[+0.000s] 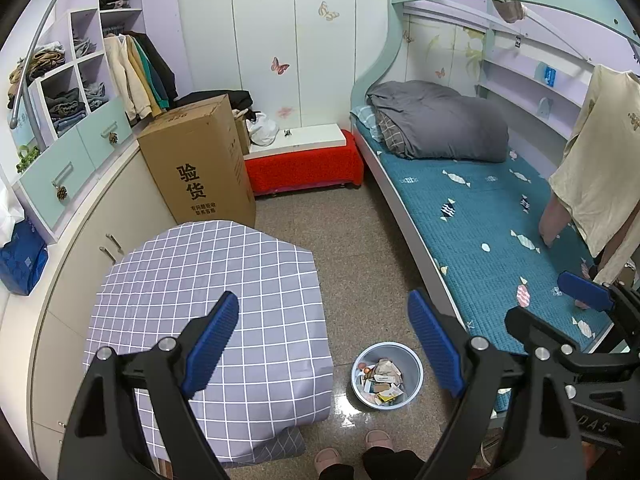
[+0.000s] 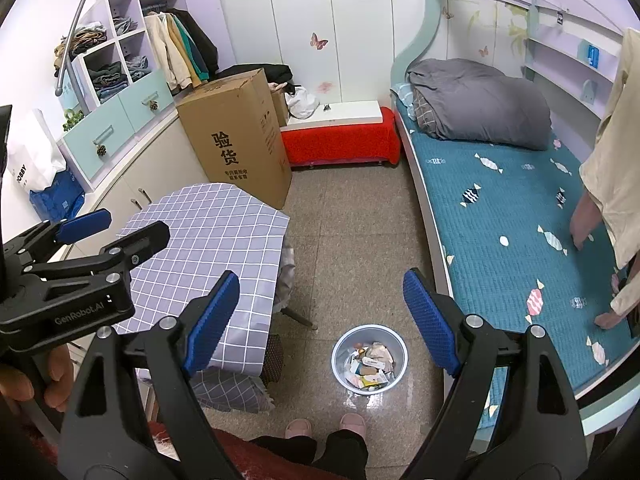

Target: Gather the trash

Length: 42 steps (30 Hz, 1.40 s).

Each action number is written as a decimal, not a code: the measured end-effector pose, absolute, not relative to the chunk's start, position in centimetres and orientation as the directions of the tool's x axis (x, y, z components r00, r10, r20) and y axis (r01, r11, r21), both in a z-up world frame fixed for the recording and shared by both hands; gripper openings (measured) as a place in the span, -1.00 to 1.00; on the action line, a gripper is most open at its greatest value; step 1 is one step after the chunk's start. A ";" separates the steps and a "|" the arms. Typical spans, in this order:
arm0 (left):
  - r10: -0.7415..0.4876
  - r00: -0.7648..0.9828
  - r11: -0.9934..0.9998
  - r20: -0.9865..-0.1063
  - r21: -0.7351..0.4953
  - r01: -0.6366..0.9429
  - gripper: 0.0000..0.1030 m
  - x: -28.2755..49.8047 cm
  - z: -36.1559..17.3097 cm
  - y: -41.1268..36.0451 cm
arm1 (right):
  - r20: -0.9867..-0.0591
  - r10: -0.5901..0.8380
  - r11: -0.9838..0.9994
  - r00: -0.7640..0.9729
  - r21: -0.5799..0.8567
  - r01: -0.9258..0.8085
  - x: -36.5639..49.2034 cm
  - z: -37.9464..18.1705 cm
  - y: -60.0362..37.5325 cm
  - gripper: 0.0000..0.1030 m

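Both tools gaping, empty: left tool [image 1: 324, 340], right tool [image 2: 322, 320]. Bin [image 2: 340, 376] on floor, already loaded with trash [image 2: 370, 364]. Risk: careless one-sided rim grab tips bin, scraps spill.

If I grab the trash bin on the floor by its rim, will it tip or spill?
The trash bin looks like a thin, light plastic pail, so the rim may flex under the pads. Its load seems to be paper and wrappers, probably light. A one-sided grip could tilt it, and loose pieces near the top might slide out. It stands on glossy floor tile, so a nudge may skid it.
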<state>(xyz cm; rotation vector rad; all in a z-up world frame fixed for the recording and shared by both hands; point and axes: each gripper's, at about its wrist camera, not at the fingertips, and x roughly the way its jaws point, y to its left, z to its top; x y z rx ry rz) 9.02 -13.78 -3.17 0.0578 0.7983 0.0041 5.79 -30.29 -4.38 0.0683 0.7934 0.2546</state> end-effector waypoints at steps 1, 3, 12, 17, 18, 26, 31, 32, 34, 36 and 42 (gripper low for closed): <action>0.024 0.698 0.998 -0.715 0.052 0.019 0.64 9.0 -3.2 -13.8 | -0.697 0.252 0.967 0.672 0.157 -0.200 5.8 -4.4 -30.3 0.60; 0.027 0.697 0.998 -0.716 0.054 0.017 0.64 9.1 -3.2 -13.8 | -0.697 0.252 0.967 0.671 0.157 -0.200 5.8 -4.4 -30.3 0.60; 0.028 0.695 0.998 -0.719 0.055 0.017 0.64 9.2 -3.3 -13.8 | -0.698 0.253 0.967 0.670 0.158 -0.201 5.8 -4.4 -30.3 0.61; 0.029 0.694 0.998 -0.719 0.056 0.017 0.64 9.3 -3.2 -13.6 | -0.699 0.253 0.967 0.669 0.157 -0.202 5.9 -4.4 -30.2 0.61; 0.030 0.694 0.998 -0.719 0.057 0.016 0.64 9.3 -3.2 -13.6 | -0.699 0.253 0.967 0.669 0.157 -0.202 5.9 -4.4 -30.2 0.61; 0.031 0.693 0.998 -0.720 0.057 0.014 0.64 9.3 -3.3 -13.6 | -0.701 0.253 0.967 0.667 0.157 -0.202 5.9 -4.4 -29.9 0.61; 0.030 0.694 0.998 -0.720 0.057 0.016 0.64 9.3 -3.3 -13.6 | -0.702 0.254 0.967 0.666 0.157 -0.203 6.0 -4.4 -30.0 0.61; 0.030 0.694 0.998 -0.720 0.058 0.016 0.64 9.4 -3.2 -13.5 | -0.701 0.254 0.966 0.666 0.157 -0.203 6.0 -4.5 -29.9 0.61; 0.031 0.693 0.998 -0.720 0.058 0.016 0.65 9.5 -3.3 -13.4 | -0.702 0.253 0.967 0.666 0.156 -0.203 6.0 -4.5 -29.8 0.61; 0.031 0.693 0.998 -0.721 0.057 0.015 0.65 9.5 -3.3 -13.3 | -0.704 0.253 0.967 0.663 0.157 -0.202 6.2 -4.6 -29.9 0.61; 0.031 0.692 0.998 -0.722 0.056 0.014 0.65 9.6 -3.4 -13.1 | -0.704 0.254 0.966 0.663 0.158 -0.202 6.2 -4.6 -29.9 0.62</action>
